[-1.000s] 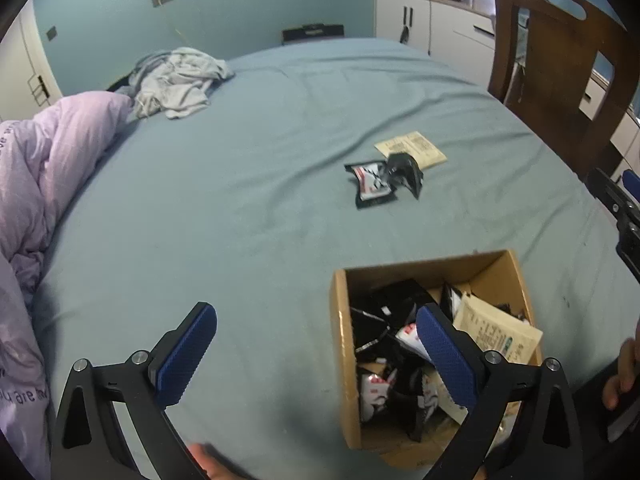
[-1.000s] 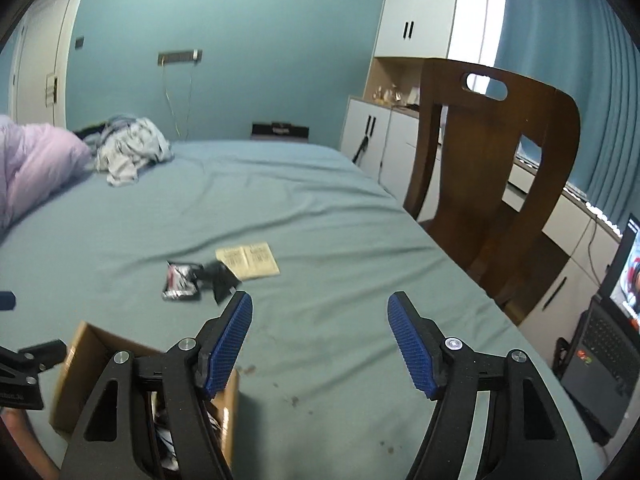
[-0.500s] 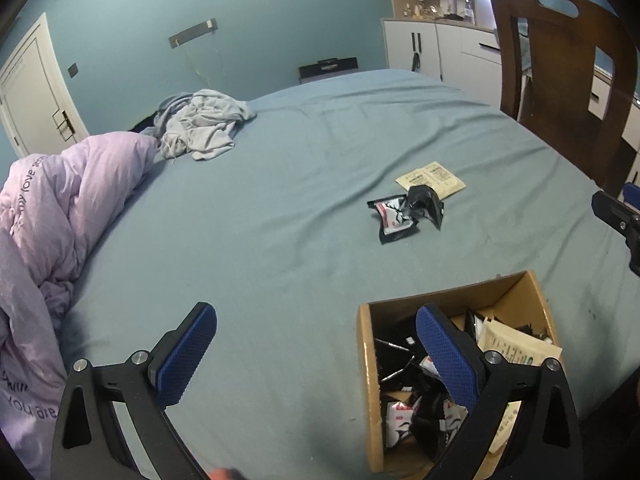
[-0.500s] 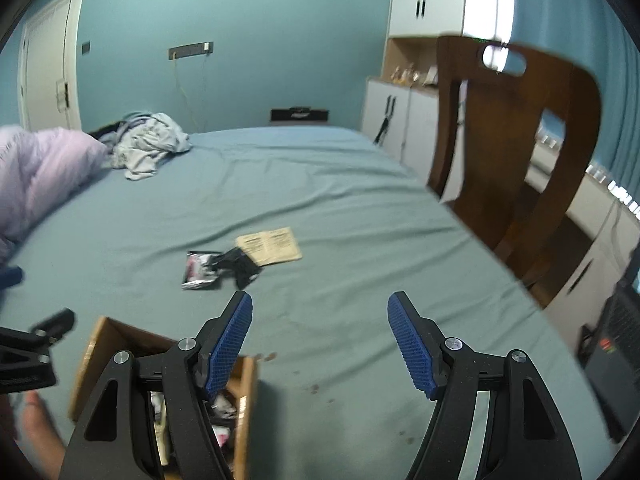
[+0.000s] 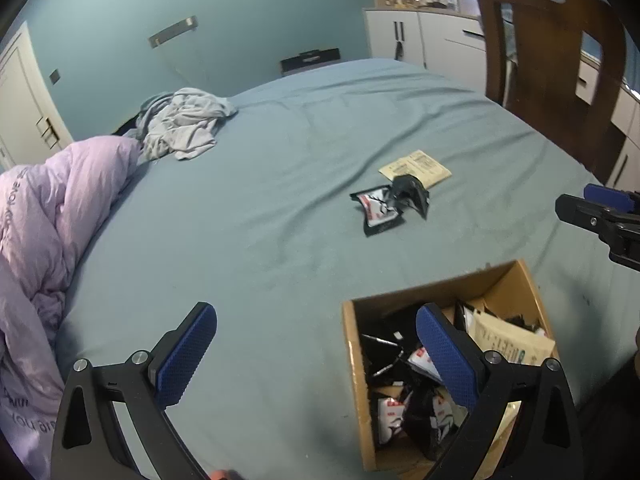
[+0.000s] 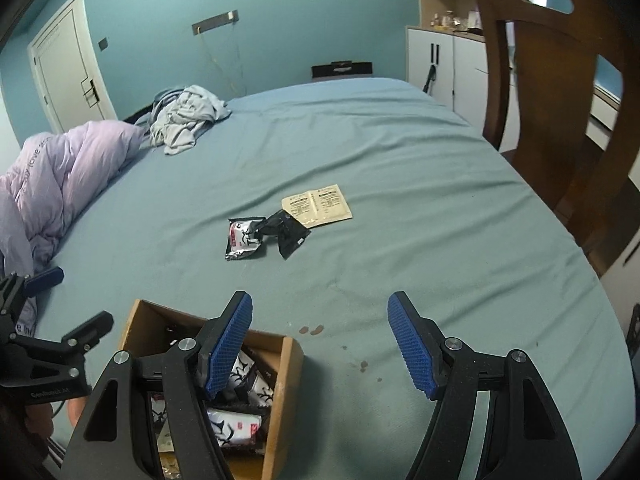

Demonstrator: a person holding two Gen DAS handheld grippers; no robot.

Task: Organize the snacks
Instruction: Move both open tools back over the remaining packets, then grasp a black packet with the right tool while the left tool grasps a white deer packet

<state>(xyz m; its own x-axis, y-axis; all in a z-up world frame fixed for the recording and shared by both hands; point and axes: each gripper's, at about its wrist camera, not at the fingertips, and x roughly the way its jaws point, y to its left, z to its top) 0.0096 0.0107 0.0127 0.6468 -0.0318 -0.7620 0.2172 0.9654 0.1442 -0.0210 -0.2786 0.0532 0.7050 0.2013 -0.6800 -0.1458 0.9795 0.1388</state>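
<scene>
A cardboard box (image 5: 354, 344) (image 6: 286, 364) holding several snack packets sits on the blue-grey bed near its front edge. Three loose packets lie farther out on the sheet: a black-and-white one (image 5: 378, 210) (image 6: 242, 238), a crumpled black one (image 5: 410, 194) (image 6: 290, 232) and a flat beige one (image 5: 418, 166) (image 6: 320, 206). My left gripper (image 5: 316, 356) is open and empty, above the box's left side. My right gripper (image 6: 320, 344) is open and empty, above the box's right edge. The right gripper's tips show in the left wrist view (image 5: 596, 208).
A lilac duvet (image 5: 48, 216) (image 6: 52, 176) is heaped on the left of the bed. Grey clothes (image 5: 184, 124) (image 6: 188, 116) lie at the far left. A wooden chair (image 5: 552, 60) (image 6: 560, 92) stands by the bed's right side, white cabinets (image 6: 440, 60) behind it.
Both grippers have pulled back and tilted up a little, so the loose packets and the box sit lower in view. Both stay open and empty.
</scene>
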